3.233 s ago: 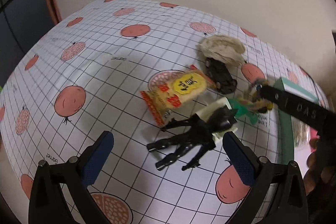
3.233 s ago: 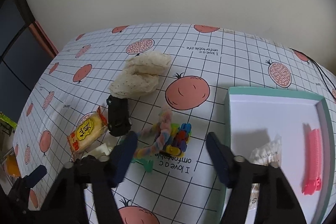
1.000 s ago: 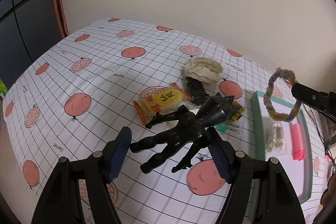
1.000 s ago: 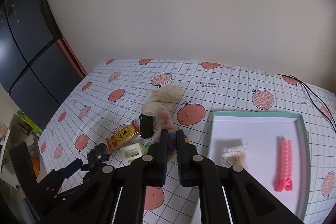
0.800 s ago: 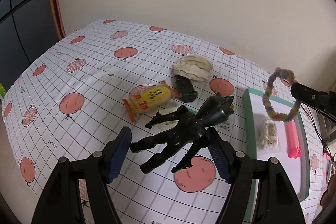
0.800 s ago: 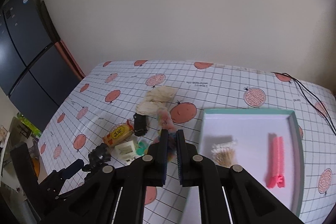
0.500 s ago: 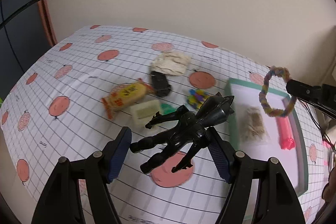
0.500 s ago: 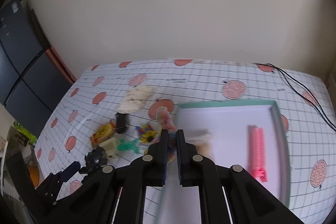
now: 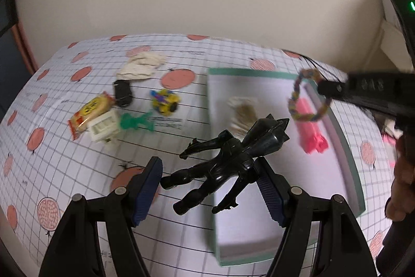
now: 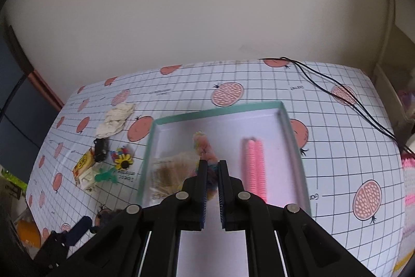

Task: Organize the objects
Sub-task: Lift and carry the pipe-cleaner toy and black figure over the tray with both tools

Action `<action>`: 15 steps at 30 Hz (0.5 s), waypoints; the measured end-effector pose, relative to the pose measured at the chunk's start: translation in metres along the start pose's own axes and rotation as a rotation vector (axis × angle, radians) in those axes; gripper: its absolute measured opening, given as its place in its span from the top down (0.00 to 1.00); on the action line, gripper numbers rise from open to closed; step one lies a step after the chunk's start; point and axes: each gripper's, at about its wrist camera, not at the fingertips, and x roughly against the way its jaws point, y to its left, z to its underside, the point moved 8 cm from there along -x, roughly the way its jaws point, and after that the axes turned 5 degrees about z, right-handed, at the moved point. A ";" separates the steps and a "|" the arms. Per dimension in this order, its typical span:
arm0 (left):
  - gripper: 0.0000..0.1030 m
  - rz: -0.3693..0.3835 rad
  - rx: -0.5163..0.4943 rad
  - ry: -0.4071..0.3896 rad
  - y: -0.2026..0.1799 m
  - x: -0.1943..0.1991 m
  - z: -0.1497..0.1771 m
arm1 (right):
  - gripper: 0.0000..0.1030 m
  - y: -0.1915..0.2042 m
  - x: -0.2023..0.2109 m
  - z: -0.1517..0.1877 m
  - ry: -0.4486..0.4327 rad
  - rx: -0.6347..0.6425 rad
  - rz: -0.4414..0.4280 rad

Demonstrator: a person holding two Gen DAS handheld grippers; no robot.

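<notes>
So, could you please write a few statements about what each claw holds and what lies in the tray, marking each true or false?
1. The left claw holds a black plastic action figure. True.
2. The right claw is open with nothing in it. False: it is shut on a multicoloured fuzzy loop.
3. A pink ribbed hair clip lies inside the teal-rimmed white tray. True.
4. The green plastic toy figure lies in the tray. False: it lies on the pomegranate-print tablecloth, left of the tray.
5. The yellow snack packet is in the tray. False: it is on the tablecloth.
</notes>
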 end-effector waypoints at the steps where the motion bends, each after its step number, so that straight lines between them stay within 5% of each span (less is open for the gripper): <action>1: 0.28 0.000 -0.013 0.004 -0.004 -0.003 0.001 | 0.92 -0.003 -0.001 0.000 0.001 -0.004 0.002; 8: 0.28 0.042 -0.022 0.062 -0.023 -0.025 0.011 | 0.92 -0.012 -0.013 0.005 0.031 -0.012 0.018; 15: 0.33 0.008 -0.034 0.068 -0.026 -0.031 0.013 | 0.92 -0.019 -0.032 0.017 0.084 -0.007 0.036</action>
